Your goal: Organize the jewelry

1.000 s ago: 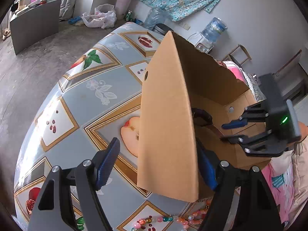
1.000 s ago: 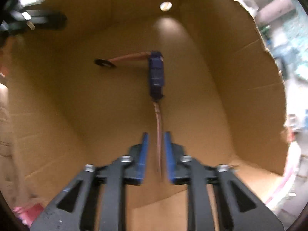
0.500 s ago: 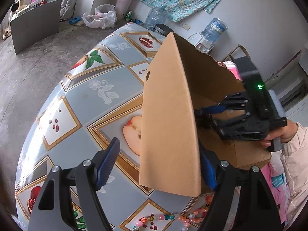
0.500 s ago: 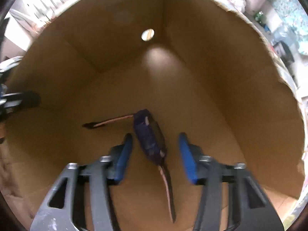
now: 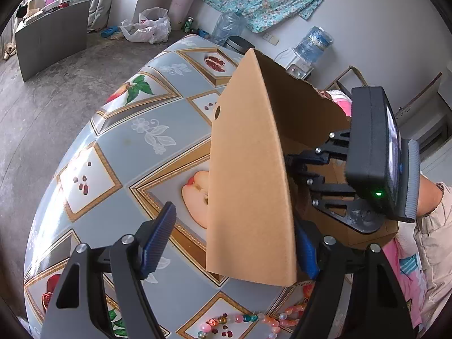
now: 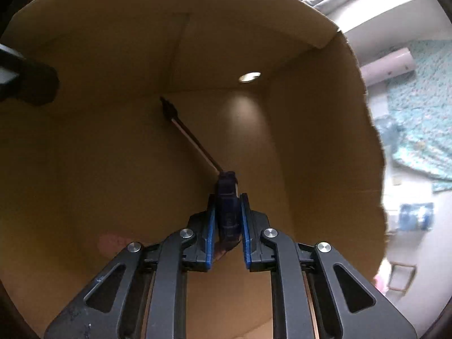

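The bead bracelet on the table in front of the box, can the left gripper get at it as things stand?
Probably not right away. The left gripper straddles the cardboard box wall, jaws wide. The bead bracelet lies in the open just below its fingers, so it would first have to back off the wall.

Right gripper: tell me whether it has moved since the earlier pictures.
Yes. The right gripper went deeper into the cardboard box, toward the corner below its round hole, pads around the watch.
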The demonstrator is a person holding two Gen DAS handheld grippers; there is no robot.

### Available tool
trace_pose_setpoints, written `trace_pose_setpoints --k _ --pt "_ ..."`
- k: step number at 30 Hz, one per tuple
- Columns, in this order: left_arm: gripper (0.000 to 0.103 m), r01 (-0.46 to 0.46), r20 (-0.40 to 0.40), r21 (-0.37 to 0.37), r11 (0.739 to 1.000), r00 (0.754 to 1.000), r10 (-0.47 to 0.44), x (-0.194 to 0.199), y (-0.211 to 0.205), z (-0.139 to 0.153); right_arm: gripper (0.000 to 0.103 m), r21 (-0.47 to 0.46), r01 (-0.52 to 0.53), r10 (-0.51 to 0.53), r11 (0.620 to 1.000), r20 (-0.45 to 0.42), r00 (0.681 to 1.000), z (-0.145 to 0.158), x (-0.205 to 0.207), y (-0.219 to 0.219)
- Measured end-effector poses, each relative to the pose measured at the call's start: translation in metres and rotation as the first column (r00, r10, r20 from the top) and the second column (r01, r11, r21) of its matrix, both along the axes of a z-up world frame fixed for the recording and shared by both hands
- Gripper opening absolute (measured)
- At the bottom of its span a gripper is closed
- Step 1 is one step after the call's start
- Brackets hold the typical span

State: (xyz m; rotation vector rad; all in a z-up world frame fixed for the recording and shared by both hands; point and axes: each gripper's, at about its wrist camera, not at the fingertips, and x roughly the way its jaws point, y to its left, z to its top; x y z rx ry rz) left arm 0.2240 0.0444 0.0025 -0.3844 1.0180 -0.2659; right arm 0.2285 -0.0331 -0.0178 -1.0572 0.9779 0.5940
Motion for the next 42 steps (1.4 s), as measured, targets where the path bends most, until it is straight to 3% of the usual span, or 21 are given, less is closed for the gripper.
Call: trace_pose_setpoints --k 2,4,5,9,12,18,20,21,22,25,28,29,31,33,34,36,38,40,42 --pt "0.074 0.000 0.000 0.001 1.000 1.000 0.000 0.000 0.000 0.000 0.023 0.108 0.047 -0.034 0.993 -0.120 0.992 0.012 0.005 -0.006" --pt "0.074 0.000 -0.001 -0.001 1.000 1.000 0.000 0.000 0.000 0.000 0.045 0.212 0.116 -0.058 0.970 -0.260 0.964 0.023 0.011 -0.014" --pt "0.074 0.001 -0.002 -0.003 1.000 1.000 -0.001 0.000 0.000 -0.001 0.049 0.248 0.151 -0.071 0.957 -0.306 0.949 0.028 0.015 -0.018" --pt "0.074 0.005 -0.003 -0.009 1.000 1.000 -0.005 0.000 0.002 0.000 0.052 0.408 0.370 -0.152 0.835 -0.476 0.866 0.054 0.039 -0.054" --pt "0.074 0.007 -0.004 -0.013 1.000 1.000 -0.007 0.000 0.003 0.000 0.052 0.412 0.472 -0.225 0.779 -0.519 0.825 0.055 0.058 -0.077" --pt "0.074 0.008 -0.007 -0.020 1.000 1.000 -0.008 0.000 0.004 0.000 0.052 0.271 0.552 -0.372 0.788 -0.505 0.779 0.027 0.041 -0.093" --pt "0.074 0.009 -0.007 -0.020 1.000 1.000 -0.009 0.000 0.004 0.000 0.052 0.232 0.540 -0.381 0.809 -0.494 0.782 0.017 0.034 -0.091" --pt "0.074 0.009 -0.007 -0.021 1.000 1.000 -0.009 0.000 0.004 0.000 0.046 0.199 0.526 -0.385 0.827 -0.482 0.787 0.010 0.033 -0.089" --pt "0.074 0.009 -0.008 -0.021 1.000 1.000 -0.009 0.000 0.004 0.000 0.031 0.159 0.500 -0.382 0.851 -0.466 0.798 0.002 0.038 -0.088" --pt "0.074 0.010 -0.007 -0.020 1.000 1.000 -0.010 0.000 0.005 0.000 0.011 0.094 0.363 -0.308 0.927 -0.361 0.880 0.008 0.026 -0.073" --pt "0.074 0.009 -0.008 -0.019 1.000 1.000 -0.009 0.000 0.004 0.000 0.004 -0.083 0.152 -0.160 0.985 -0.101 0.982 0.015 0.006 -0.055" --pt "0.074 0.010 -0.007 -0.018 1.000 1.000 -0.010 0.000 0.004 0.000 0.004 -0.183 0.042 -0.041 0.982 0.009 0.999 0.015 -0.006 -0.049" --pt "0.074 0.010 -0.006 -0.018 1.000 1.000 -0.010 0.000 0.004 -0.001 0.007 -0.366 -0.114 0.171 0.923 0.127 0.977 0.009 -0.029 -0.045" --pt "0.074 0.011 -0.008 -0.019 1.000 1.000 -0.011 0.000 0.005 -0.001 0.007 -0.471 -0.169 0.256 0.866 0.128 0.958 0.001 -0.041 -0.049" --pt "0.074 0.011 -0.007 -0.019 1.000 1.000 -0.011 0.000 0.005 -0.002 0.011 -0.519 -0.190 0.270 0.833 0.082 0.959 -0.005 -0.047 -0.055" --pt "0.074 0.012 -0.007 -0.019 1.000 1.000 -0.012 0.000 0.005 -0.002 0.020 -0.526 -0.210 0.243 0.824 -0.007 0.970 -0.008 -0.056 -0.064" --pt "0.074 0.012 -0.007 -0.020 1.000 1.000 -0.012 0.000 0.005 -0.002 0.022 -0.470 -0.185 0.174 0.863 -0.067 0.983 -0.003 -0.053 -0.065" --pt "0.074 0.011 -0.006 -0.023 1.000 1.000 -0.011 0.000 0.005 -0.002 0.026 -0.327 -0.103 0.079 0.939 -0.086 0.993 0.025 -0.045 -0.069" --pt "0.074 0.011 -0.006 -0.026 1.000 1.000 -0.011 0.000 0.006 -0.002 0.034 -0.173 -0.002 -0.013 0.985 -0.083 0.996 0.054 -0.028 -0.066"
